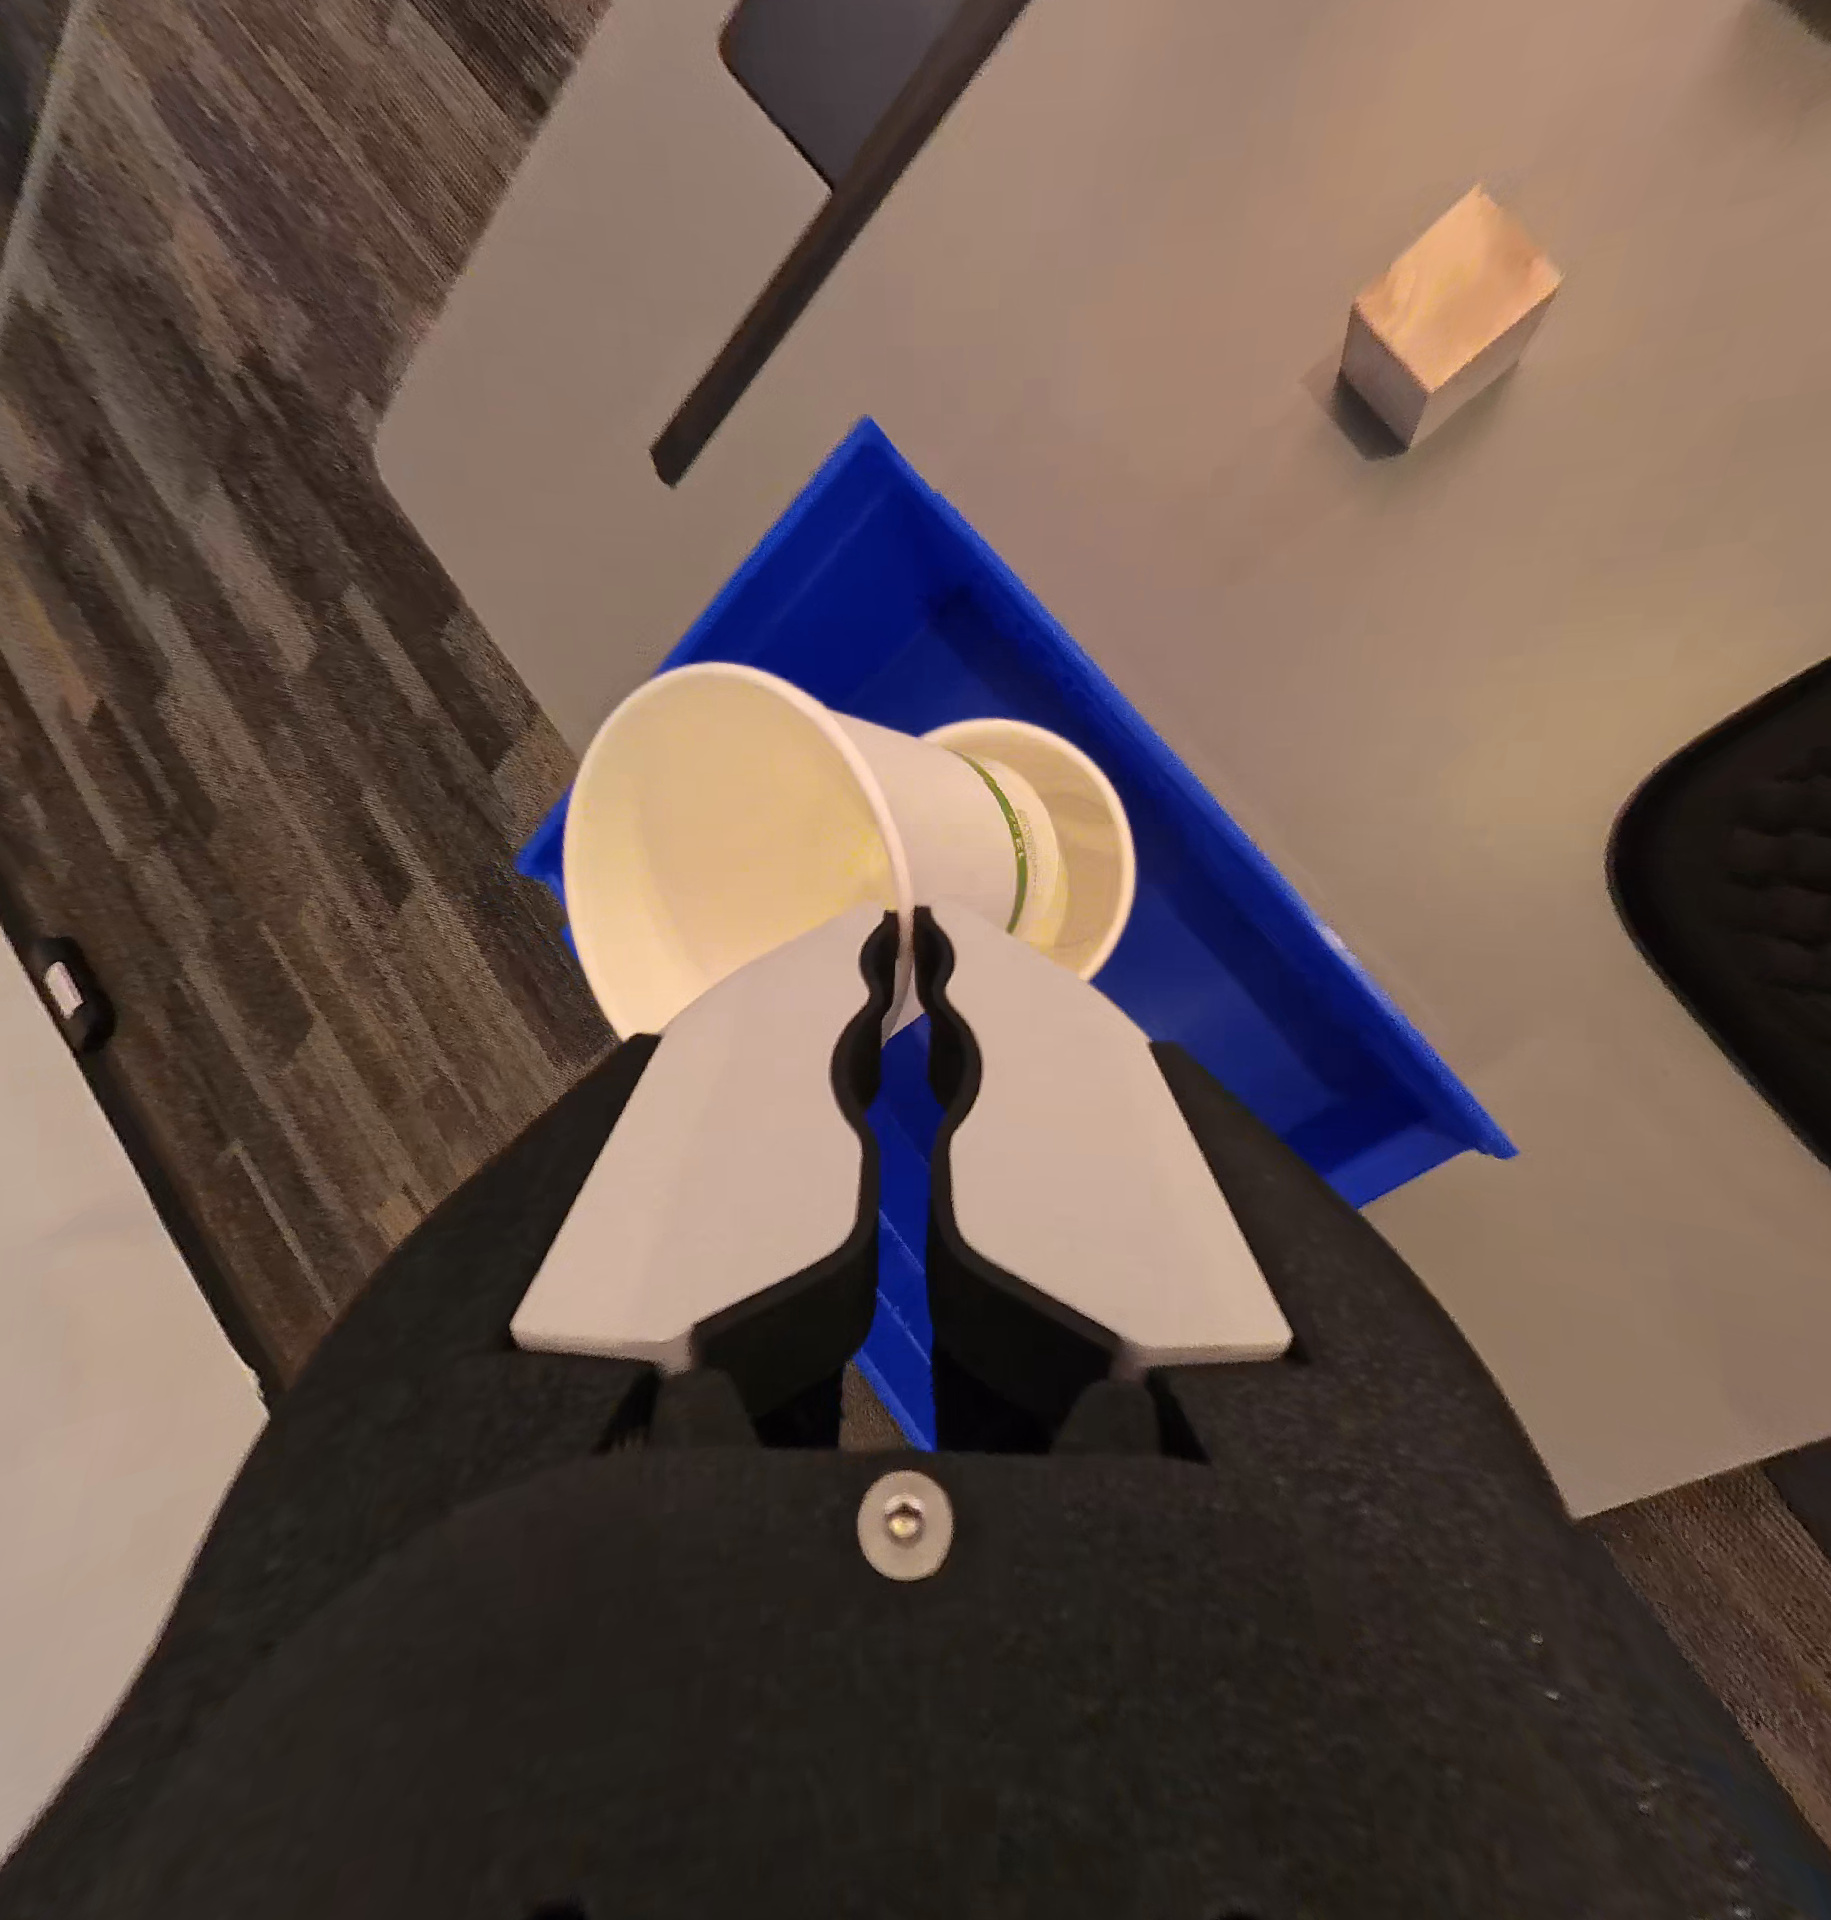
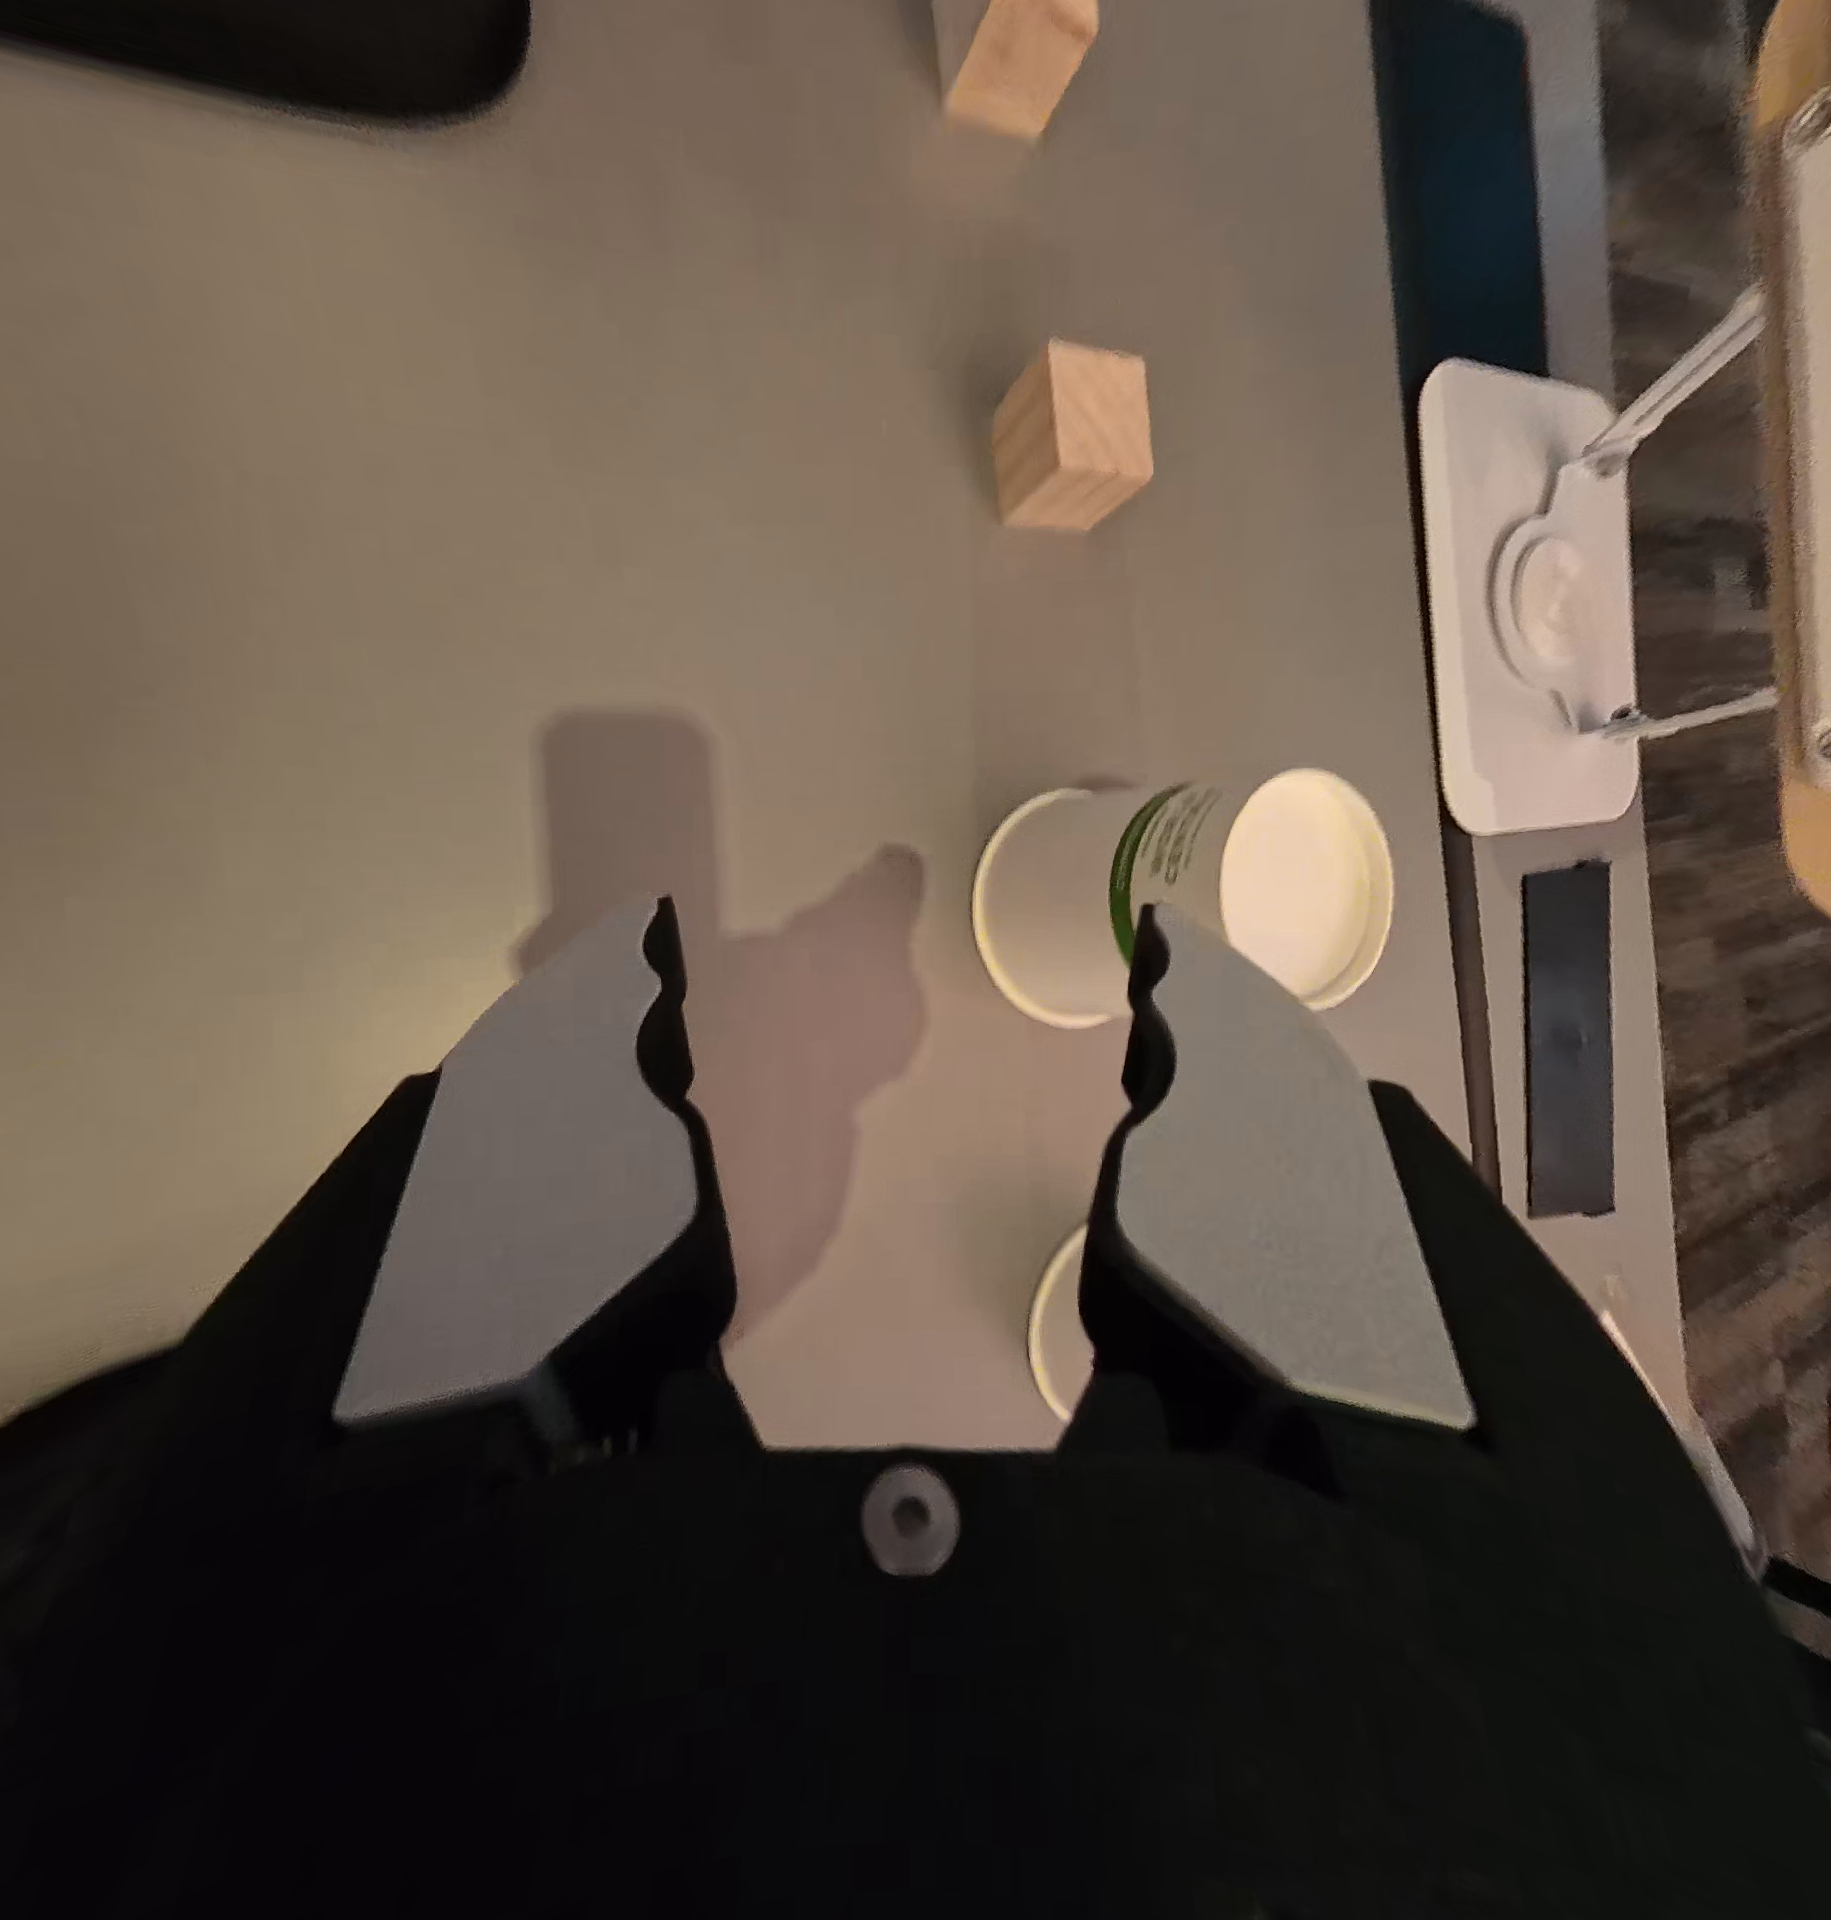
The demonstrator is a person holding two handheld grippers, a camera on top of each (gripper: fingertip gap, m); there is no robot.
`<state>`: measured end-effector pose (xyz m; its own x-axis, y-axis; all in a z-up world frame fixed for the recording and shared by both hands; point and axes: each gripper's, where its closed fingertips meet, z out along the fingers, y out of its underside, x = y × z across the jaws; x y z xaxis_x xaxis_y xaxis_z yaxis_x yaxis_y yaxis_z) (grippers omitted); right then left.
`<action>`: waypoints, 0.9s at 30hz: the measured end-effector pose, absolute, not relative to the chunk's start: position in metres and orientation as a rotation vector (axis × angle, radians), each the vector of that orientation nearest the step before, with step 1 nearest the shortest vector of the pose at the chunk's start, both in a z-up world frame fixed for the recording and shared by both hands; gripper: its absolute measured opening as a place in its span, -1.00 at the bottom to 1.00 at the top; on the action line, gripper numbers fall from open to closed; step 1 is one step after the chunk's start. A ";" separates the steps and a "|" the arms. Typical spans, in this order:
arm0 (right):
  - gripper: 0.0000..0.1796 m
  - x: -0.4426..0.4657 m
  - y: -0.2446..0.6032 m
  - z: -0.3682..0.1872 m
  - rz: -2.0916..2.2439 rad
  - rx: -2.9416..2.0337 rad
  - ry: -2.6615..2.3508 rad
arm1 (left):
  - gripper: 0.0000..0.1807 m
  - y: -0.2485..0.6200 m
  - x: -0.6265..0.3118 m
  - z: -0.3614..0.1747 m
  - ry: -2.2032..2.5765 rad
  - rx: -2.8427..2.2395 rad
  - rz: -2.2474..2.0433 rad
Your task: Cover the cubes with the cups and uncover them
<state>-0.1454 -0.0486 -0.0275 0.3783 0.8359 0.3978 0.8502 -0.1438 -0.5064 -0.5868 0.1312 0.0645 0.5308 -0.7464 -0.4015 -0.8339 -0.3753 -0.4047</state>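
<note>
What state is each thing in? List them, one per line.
left gripper: shut on the rim of a paper cup.
held paper cup: lifted over the blue bin, mouth toward the camera.
blue bin: on the table, open.
right gripper: open, empty.
upside-down cup: standing on the table.
wooden cubes: uncovered.
</note>
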 end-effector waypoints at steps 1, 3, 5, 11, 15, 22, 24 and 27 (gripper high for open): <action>-0.09 -0.151 -0.045 -0.024 -0.016 -1.934 -1.424 | -0.97 0.129 -0.584 0.077 1.264 -2.179 0.204; -0.10 -0.167 -0.038 -0.012 0.019 -1.854 -1.364 | -0.97 0.120 -0.572 0.105 1.247 -2.119 0.175; -0.10 -0.187 -0.033 0.003 0.073 -1.762 -1.305 | -0.97 0.105 -0.553 0.133 1.244 -2.043 0.112; -0.06 -0.258 -0.029 0.055 0.308 -1.428 -1.108 | -0.97 0.035 -0.455 0.189 1.332 -1.777 -0.221; 0.00 -0.285 -0.025 0.084 0.427 -1.291 -0.929 | -0.97 -0.015 -0.390 0.202 1.419 -1.616 -0.452; -0.06 -0.278 -0.039 0.124 0.528 -1.051 -0.653 | -0.97 -0.058 -0.323 0.198 1.493 -1.462 -0.714; -0.12 -0.271 -0.042 0.129 0.517 -1.016 -0.604 | -0.97 -0.063 -0.315 0.195 1.504 -1.449 -0.775; -0.15 -0.267 -0.043 0.129 0.529 -1.019 -0.610 | -0.97 -0.067 -0.309 0.194 1.506 -1.437 -0.857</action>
